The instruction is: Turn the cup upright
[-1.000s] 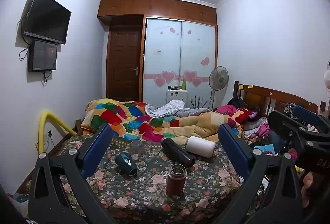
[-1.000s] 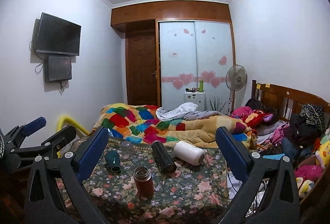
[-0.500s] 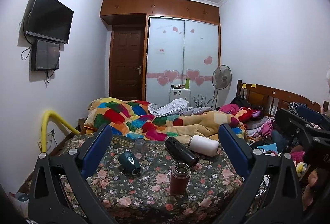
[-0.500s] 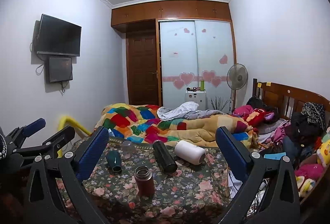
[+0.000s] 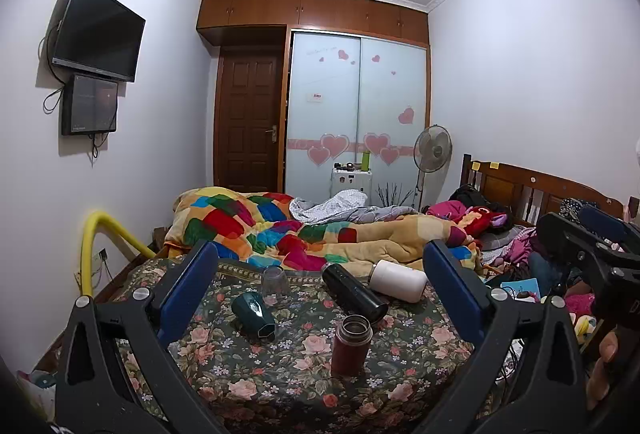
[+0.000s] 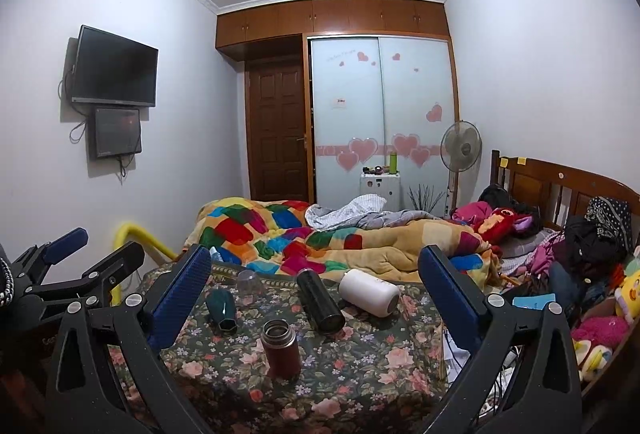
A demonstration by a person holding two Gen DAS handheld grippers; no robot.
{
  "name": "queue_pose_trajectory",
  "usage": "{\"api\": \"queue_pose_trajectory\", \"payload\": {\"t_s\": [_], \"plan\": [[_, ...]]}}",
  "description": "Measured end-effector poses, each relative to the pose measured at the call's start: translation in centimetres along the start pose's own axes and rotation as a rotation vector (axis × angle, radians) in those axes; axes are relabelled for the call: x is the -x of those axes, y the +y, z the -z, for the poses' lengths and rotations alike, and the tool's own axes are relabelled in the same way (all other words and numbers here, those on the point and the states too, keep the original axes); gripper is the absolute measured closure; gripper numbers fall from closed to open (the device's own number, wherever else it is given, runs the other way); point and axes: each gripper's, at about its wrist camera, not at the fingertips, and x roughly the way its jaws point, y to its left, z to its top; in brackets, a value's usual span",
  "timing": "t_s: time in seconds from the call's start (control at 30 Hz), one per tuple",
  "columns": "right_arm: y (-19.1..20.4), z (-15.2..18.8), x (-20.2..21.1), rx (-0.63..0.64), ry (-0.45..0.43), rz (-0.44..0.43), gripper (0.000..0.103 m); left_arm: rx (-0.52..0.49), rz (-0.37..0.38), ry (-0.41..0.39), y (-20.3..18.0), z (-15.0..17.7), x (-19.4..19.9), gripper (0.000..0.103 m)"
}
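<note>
On the floral cloth (image 5: pixel 248 370) a dark red flask (image 5: pixel 352 344) stands upright, mouth open; it also shows in the right wrist view (image 6: pixel 281 354). A green cup (image 5: pixel 253 313) (image 6: pixel 222 310), a black flask (image 5: pixel 354 292) (image 6: pixel 320 300) and a white bottle (image 5: pixel 398 280) (image 6: pixel 369 292) lie on their sides. A clear glass (image 5: pixel 275 280) (image 6: pixel 249 281) stands mouth down at the back. My left gripper (image 5: pixel 320 294) is open and empty, held back from the cups. My right gripper (image 6: pixel 316 294) is open and empty too, also held back.
A patchwork quilt (image 5: pixel 280 230) is piled behind the cloth. Clothes and toys (image 6: pixel 580 274) crowd the right side by the wooden headboard (image 6: pixel 560 186). A yellow pipe (image 5: pixel 92 246) curves at the left. The other gripper shows at each view's edge (image 5: pixel 592 246) (image 6: pixel 60 274).
Both views have shifted slightly, so the cups sit a little lower and nearer in frame. Nothing on the cloth has moved, and both grippers stay open.
</note>
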Motion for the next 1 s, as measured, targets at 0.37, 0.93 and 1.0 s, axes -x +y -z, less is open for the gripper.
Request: {"api": "queue_pose_trajectory", "payload": {"t_s": [0.37, 0.93, 1.0], "plan": [[0.07, 0.14, 0.05, -0.001, 0.005, -0.001, 0.000, -0.002, 0.006, 0.007, -0.03, 0.17, -0.06, 0.000], [0.17, 0.62, 0.13, -0.004, 0.012, -0.006, 0.000, -0.003, 0.009, 0.010, -0.34, 0.09, -0.19, 0.000], [0.22, 0.66, 0.22, -0.003, 0.013, -0.005, 0.000, -0.004, 0.012, 0.011, -0.42, 0.06, -0.24, 0.000]]}}
